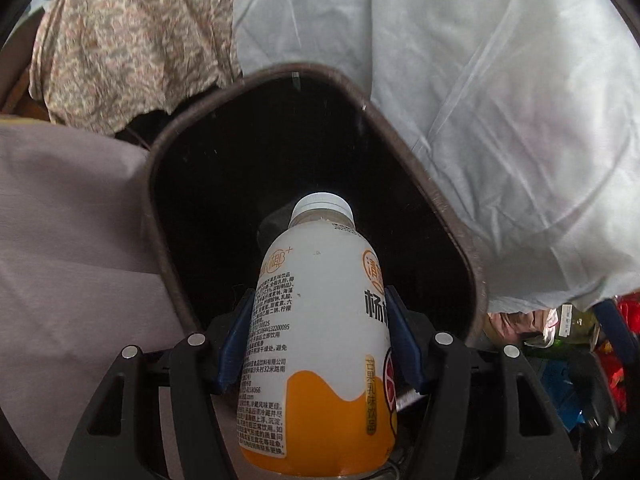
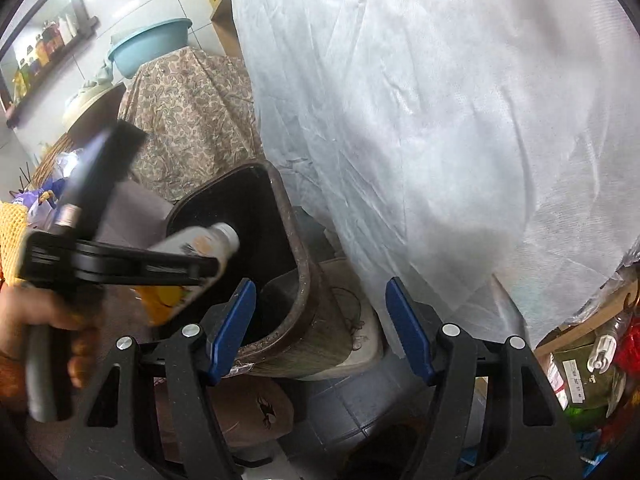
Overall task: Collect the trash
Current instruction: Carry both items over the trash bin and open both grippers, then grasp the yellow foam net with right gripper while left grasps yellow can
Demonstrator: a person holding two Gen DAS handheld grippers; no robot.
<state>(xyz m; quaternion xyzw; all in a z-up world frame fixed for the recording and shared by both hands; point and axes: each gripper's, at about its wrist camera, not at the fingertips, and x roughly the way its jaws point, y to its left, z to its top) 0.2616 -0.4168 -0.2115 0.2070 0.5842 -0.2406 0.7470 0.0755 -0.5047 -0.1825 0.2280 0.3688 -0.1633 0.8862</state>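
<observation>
My left gripper (image 1: 320, 300) is shut on a white and orange drink bottle (image 1: 316, 340) with a white cap. It holds the bottle cap-first over the mouth of a dark brown trash bin (image 1: 160, 152). In the right wrist view the same bottle (image 2: 192, 256) hangs above the bin (image 2: 304, 280), held by the left gripper (image 2: 208, 268) and a hand. My right gripper (image 2: 320, 312) is open and empty, just in front of the bin. The inside of the bin is dark.
A white plastic sheet (image 2: 420, 120) hangs right behind the bin. A paisley cloth (image 2: 192, 120) covers something at the left, with a teal basin (image 2: 152, 48) on top. Bottles and packets (image 2: 588, 368) lie at the right. The floor is tiled (image 2: 360, 412).
</observation>
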